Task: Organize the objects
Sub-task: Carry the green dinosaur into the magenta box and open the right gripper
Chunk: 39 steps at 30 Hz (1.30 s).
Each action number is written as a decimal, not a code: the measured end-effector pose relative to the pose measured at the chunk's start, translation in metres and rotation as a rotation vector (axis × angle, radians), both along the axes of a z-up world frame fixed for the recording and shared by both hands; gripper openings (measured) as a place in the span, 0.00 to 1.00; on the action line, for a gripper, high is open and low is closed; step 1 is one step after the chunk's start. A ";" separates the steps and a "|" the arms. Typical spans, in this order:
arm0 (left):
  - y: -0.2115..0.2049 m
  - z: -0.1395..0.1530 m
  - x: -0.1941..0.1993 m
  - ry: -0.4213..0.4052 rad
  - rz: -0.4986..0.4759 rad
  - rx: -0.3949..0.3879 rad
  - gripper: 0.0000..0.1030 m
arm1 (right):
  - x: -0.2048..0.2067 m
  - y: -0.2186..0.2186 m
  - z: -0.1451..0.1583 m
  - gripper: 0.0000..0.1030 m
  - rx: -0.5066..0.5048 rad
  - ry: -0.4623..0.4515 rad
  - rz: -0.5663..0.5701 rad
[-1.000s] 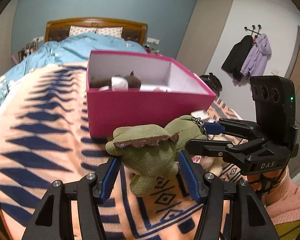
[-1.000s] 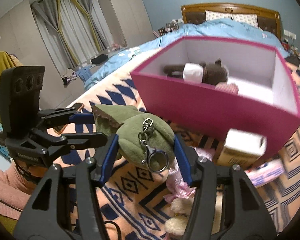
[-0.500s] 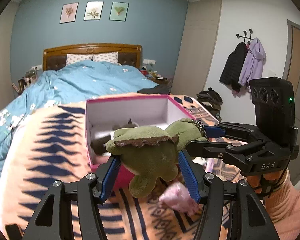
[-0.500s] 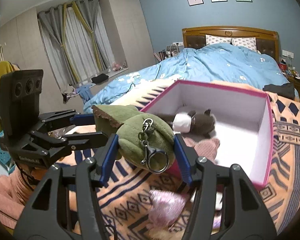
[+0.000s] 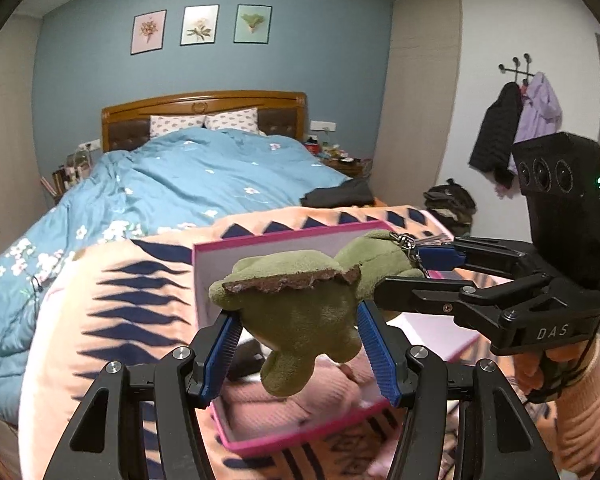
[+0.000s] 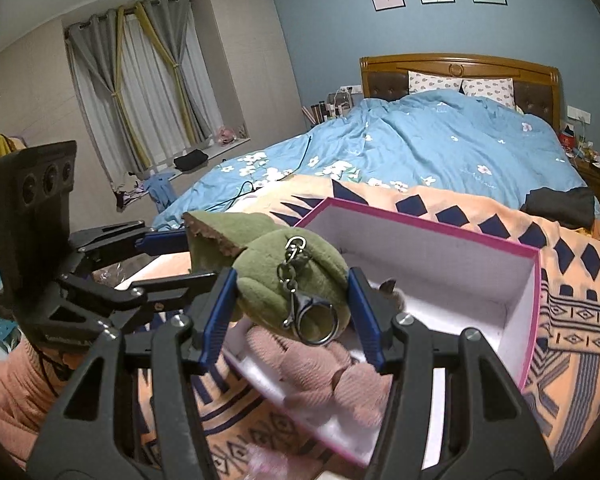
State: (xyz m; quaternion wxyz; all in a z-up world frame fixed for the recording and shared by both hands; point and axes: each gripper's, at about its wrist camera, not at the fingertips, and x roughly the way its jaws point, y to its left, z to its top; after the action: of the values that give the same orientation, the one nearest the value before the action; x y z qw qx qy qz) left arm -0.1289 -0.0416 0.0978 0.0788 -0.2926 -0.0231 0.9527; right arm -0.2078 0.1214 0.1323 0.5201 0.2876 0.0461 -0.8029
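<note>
Both grippers are sharing one load: the left gripper point(image 5: 300, 354) is clamping its blue pads on the body of a soft green plush toy with a brown jagged-edged mouth point(image 5: 296, 320), while the right gripper point(image 6: 290, 316) is clamping the toy's rounded other end, where a metal keyring clasp point(image 6: 300, 304) is dangling. The toy is hanging in the air above the near end of an open pink cardboard box with a white inside point(image 6: 516, 308), which is sitting on the orange blanket with navy diamond patterns point(image 5: 112, 320) at the foot of the bed. Inside the box, a pink knitted item point(image 6: 320, 364) is lying against the near wall, and a small dark plush point(image 6: 392, 292) is peeking out just behind the right pads. The main risk is coming from the double grip — if one pair of pads is letting go before the other, the toy is likely to swing on the remaining one and tip over the near rim onto the blanket rather than into the box. The loose clasp is hanging right between the right pads, so it may be snagging on one as they part. The box, being light card on soft bedding, may also be shifting if a finger is catching its wall on the way down.
</note>
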 end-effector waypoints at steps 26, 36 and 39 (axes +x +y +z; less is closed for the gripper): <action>-0.042 -0.050 -0.119 -0.266 0.087 0.043 0.58 | -0.106 -0.060 -0.046 0.56 0.158 -0.137 -0.047; -0.032 -0.044 -0.107 -0.213 0.099 0.000 0.60 | -0.115 -0.054 -0.050 0.56 0.173 -0.180 -0.097; -0.028 -0.042 -0.100 -0.195 0.094 -0.003 0.60 | -0.109 -0.054 -0.047 0.56 0.183 -0.172 -0.087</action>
State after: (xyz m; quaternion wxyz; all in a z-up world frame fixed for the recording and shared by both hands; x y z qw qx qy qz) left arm -0.2294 -0.0697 0.0557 0.0307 -0.3827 -0.0429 0.9224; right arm -0.3167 0.0672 0.0855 0.4586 0.4034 0.0617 -0.7894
